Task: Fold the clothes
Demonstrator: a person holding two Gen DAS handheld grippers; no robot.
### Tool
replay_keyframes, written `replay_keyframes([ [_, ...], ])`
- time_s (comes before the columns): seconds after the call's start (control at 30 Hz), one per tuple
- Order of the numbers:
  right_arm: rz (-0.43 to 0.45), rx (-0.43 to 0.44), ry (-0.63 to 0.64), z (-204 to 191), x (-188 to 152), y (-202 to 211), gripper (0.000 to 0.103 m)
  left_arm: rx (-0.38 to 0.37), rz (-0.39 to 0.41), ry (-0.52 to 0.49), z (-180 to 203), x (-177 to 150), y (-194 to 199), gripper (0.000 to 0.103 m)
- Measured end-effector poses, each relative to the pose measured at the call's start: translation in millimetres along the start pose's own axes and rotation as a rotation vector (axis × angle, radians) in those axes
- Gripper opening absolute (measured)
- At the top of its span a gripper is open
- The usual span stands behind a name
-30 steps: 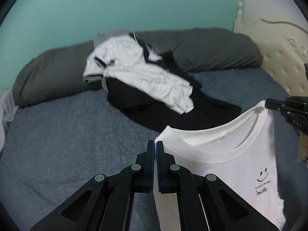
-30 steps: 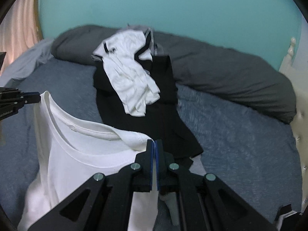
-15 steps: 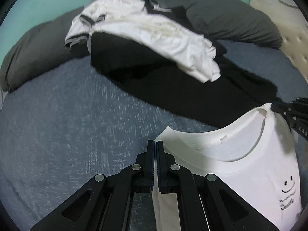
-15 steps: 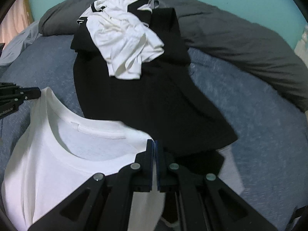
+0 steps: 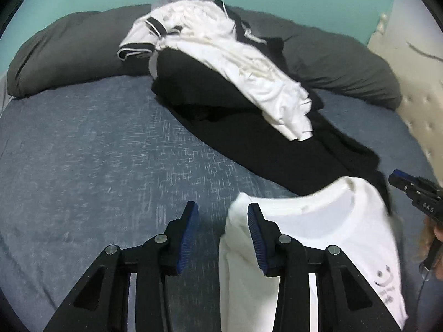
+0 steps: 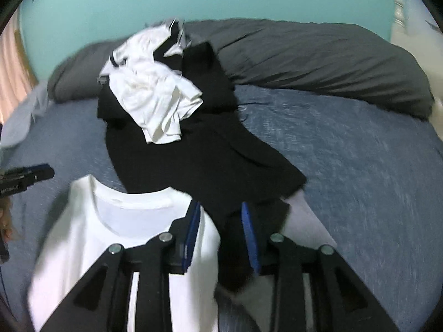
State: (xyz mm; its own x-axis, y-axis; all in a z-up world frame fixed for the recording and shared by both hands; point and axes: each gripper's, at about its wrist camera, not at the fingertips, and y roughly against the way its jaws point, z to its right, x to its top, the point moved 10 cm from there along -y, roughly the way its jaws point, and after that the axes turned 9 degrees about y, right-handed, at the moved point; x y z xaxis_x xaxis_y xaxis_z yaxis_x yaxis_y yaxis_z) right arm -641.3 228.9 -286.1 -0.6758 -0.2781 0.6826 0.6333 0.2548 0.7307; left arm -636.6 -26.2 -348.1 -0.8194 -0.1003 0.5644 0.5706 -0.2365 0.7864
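- Lying at the near edge of the bed (image 5: 83,144), the white T-shirt (image 5: 313,238) is face up with its neckline toward the pillows and a small smiley print low on the chest; it looks opened out rather than folded, though both views blur it and its lower part is hidden.
- Left hand-held gripper (image 5: 223,235) stands with its jaws apart, one blue pad against the shirt's shoulder edge and the other over bare bedding, clamping nothing.
- Right hand-held gripper (image 6: 220,238) is likewise spread, one pad over the shirt's other shoulder and the other over dark cloth, holding nothing.
- Just beyond the shirt's collar, a black garment (image 5: 277,149) sprawls toward the middle of the bed, touching or slightly under the shirt's far shoulder.
- On top of it, a crumpled white garment with dark trim (image 5: 229,63) sits bunched toward the head of the bed.
- Farthest off, a long grey pillow (image 5: 69,52) runs along the head edge.
- My judgement: no neat folded stack shows, so these three garments appear left to fold.
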Motion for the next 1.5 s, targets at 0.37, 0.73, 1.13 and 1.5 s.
replay_keyframes([
  [0.37,0.032,0.127,-0.182,-26,-119,123,0.047,-0.089,-0.041,0.038,-8,-115,114,0.041],
  [0.73,-0.046,0.121,-0.153,-60,-209,194,0.047,-0.071,-0.123,-0.066,7,-242,185,0.041],
  [1.13,-0.058,0.120,-0.157,-74,-245,253,0.048,-0.072,-0.221,-0.152,36,-333,210,0.040],
  [1.5,-0.046,0.129,-0.163,-85,-257,281,0.048,-0.087,-0.300,-0.187,58,-384,211,0.040],
])
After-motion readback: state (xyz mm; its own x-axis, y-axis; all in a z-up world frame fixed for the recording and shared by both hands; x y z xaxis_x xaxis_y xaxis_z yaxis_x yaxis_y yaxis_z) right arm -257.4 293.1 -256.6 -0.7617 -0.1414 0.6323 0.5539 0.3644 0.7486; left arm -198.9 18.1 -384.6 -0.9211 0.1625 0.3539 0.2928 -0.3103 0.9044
